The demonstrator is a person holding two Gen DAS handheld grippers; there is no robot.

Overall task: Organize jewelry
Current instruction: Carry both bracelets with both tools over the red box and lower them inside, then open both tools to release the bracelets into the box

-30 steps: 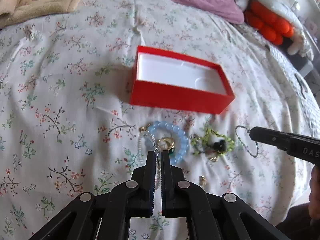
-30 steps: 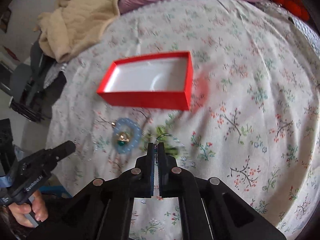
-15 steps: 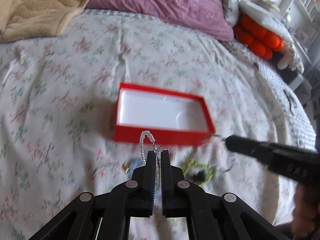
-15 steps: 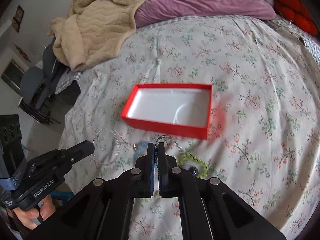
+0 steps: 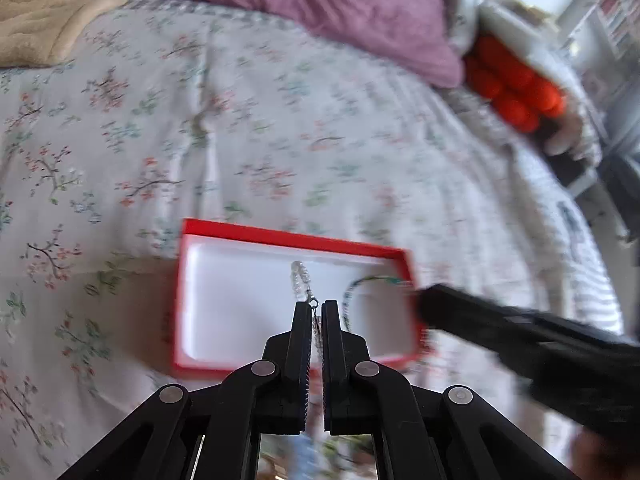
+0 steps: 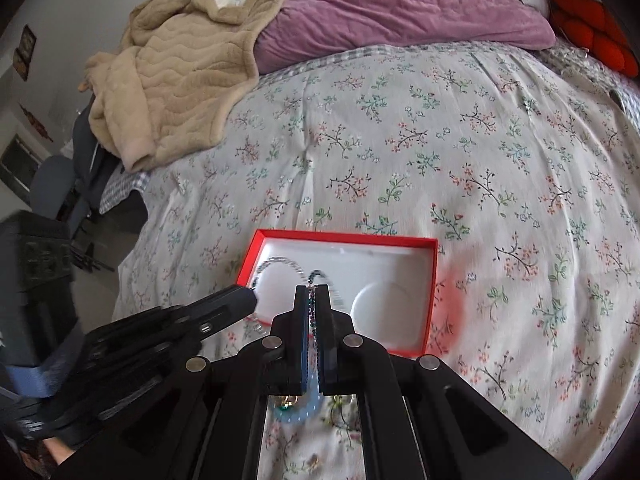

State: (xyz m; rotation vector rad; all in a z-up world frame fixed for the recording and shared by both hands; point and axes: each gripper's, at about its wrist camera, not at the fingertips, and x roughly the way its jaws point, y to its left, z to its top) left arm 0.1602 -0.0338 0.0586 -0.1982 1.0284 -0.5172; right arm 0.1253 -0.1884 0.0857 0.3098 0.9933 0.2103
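The left gripper [image 5: 316, 308] is pinched on a clear beaded bracelet [image 5: 299, 280] whose loop dangles over the white inside of the red box [image 5: 280, 238], and the right gripper [image 6: 313, 294] — reaching in from the other side — is clamped on a dark beaded bracelet [image 6: 320, 274] that hangs above the same box. The box sits open on the floral bedspread [image 6: 440, 140], and just short of its near wall lie a light blue bead bracelet [image 6: 298, 416] and other small pieces, partly hidden behind the gripper frame. Farther out a purple pillow [image 6: 392, 4] and a beige blanket [image 6: 172, 72] rest at the head of the bed — an orange cushion [image 5: 516, 92] lies off to one side.
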